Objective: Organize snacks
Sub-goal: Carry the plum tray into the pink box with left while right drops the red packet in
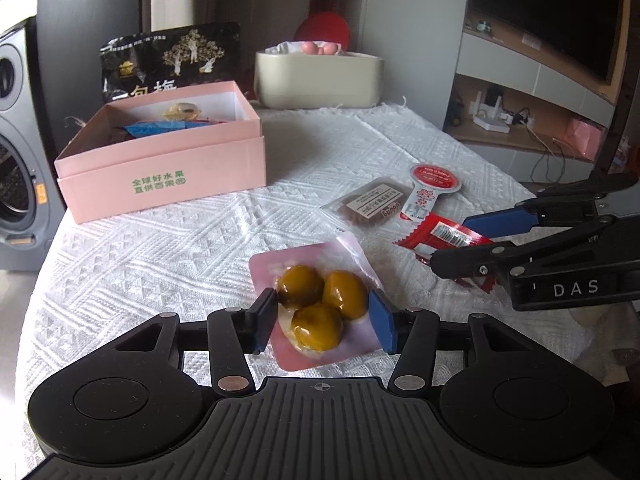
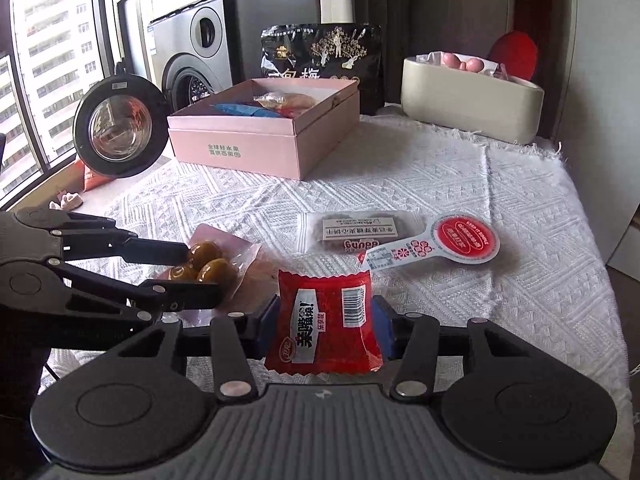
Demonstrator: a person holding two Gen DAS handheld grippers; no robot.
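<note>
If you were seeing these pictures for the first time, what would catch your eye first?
Probably the two held snacks: the left gripper clamps a clear pack of three olive-brown balls, and the right gripper clamps a bright red packet, both at the cloth's near edge. Next, the open pink box at the far left, already holding snacks.

Soft window daylight, fisheye-warped edges
</note>
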